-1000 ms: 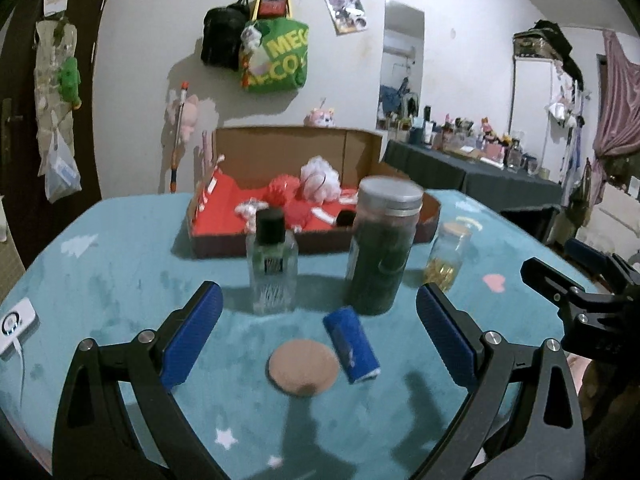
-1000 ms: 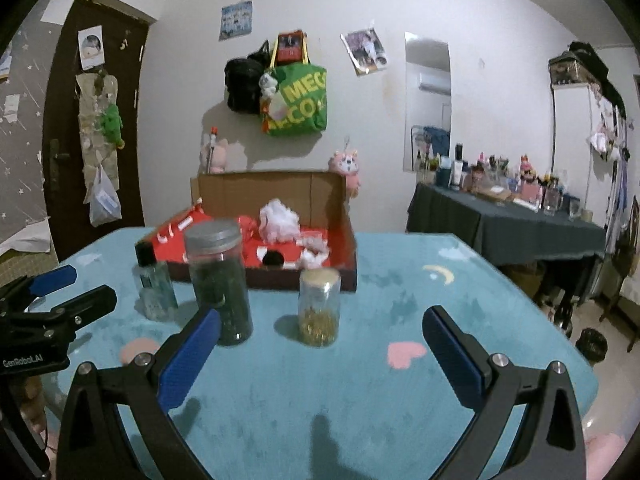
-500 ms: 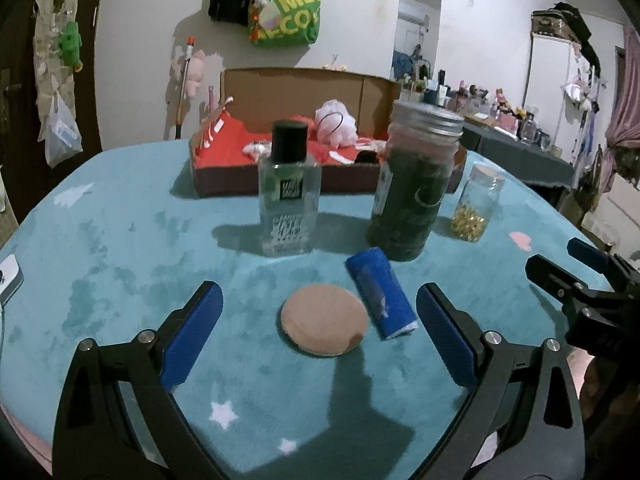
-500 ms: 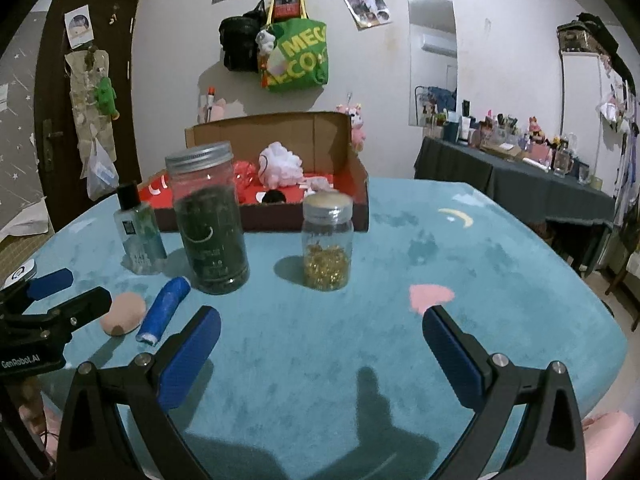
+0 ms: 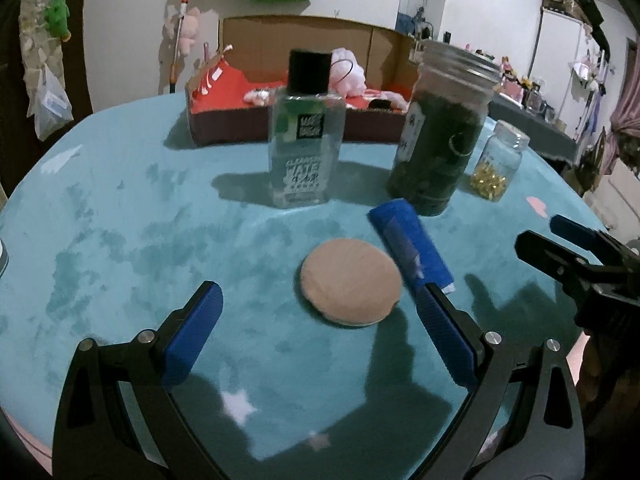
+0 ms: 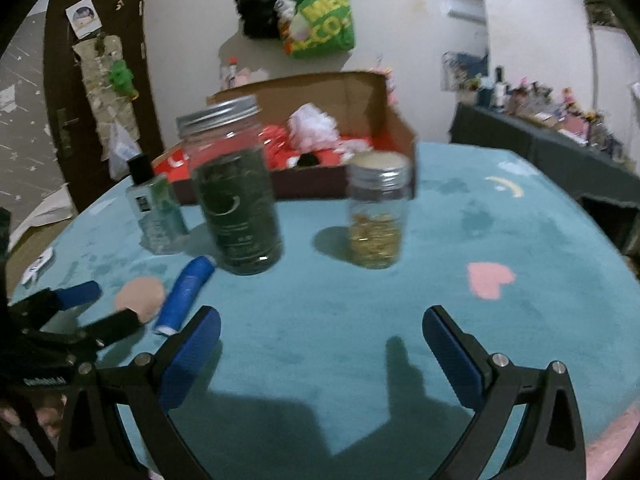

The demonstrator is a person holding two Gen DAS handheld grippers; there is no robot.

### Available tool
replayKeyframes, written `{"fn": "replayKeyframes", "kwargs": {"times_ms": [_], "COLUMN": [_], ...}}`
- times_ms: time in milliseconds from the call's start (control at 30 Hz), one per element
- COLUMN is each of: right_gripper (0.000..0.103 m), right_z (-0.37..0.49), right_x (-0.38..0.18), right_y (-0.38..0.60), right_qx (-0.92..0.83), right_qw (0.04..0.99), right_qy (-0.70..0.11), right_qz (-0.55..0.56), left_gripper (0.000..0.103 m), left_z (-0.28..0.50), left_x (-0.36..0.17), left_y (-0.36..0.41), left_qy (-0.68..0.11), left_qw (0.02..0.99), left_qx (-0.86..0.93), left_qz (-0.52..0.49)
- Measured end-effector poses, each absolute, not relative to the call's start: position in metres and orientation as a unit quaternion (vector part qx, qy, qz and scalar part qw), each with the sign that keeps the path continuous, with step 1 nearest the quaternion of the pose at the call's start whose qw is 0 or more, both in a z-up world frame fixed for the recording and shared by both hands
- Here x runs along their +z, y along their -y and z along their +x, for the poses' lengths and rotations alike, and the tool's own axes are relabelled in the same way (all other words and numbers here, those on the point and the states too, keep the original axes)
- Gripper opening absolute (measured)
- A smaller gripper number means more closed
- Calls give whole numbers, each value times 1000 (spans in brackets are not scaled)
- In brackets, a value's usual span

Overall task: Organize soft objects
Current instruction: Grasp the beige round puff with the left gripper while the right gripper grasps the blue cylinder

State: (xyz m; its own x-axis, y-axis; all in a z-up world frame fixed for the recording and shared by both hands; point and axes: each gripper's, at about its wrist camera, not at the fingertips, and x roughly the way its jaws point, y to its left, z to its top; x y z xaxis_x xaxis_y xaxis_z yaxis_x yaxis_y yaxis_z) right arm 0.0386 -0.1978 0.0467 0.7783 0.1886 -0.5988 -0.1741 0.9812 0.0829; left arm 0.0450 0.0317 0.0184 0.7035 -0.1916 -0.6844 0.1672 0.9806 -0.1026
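One table (image 5: 120, 208), teal plush cover with star, heart and moon prints. One cardboard box (image 5: 304, 32) at the far side, flap up, red lining; inside are one white mesh puff (image 5: 350, 74) plus some smaller white and pink soft bits, too blurred to count.

In front of the box, three upright containers in a row:
- one big jar (image 5: 444, 132), metal lid, dark green contents
- one clear bottle (image 5: 306, 136), black cap, to the jar's left
- one small jar (image 5: 498, 170), gold bits inside, to the big jar's right

Two grippers, both with jaws spread wide, nothing between the pads. Left gripper (image 5: 320, 328) sits low over the near table; the pad (image 5: 351, 282) lies just ahead of it, nearer its right finger. Right gripper (image 6: 320, 344) is over bare cover nearer the small jar (image 6: 376, 216), apart from all items. Left gripper also shows at the left edge of the right wrist view (image 6: 76, 304), one black fingertip overlapping the sponge (image 6: 140, 298) in that view; contact cannot be told.

Task items on the table, near side of the containers: one round beige sponge pad, lying flat; one blue roll (image 5: 410, 252) lying on its side just right of the pad, far end close to the big jar's base. Pad and roll are near each other, not clearly touching.
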Motion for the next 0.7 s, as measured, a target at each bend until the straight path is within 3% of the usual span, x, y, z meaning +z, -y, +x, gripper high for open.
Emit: {"fn": "replayKeyframes", "kwargs": {"times_ms": [700], "right_gripper": [99], "right_z": [90], "right_x": [37], "right_y": [129], "right_qx": [232], "right_qw": [881], "right_qy": [-411], "right_qz": [-31], "left_gripper": [99], "left_z": [58], "left_x": [19], "left_y": [-42], "left_qy": [-399], "left_qw": [904], "left_qx": [-150], "left_qz": [34]}}
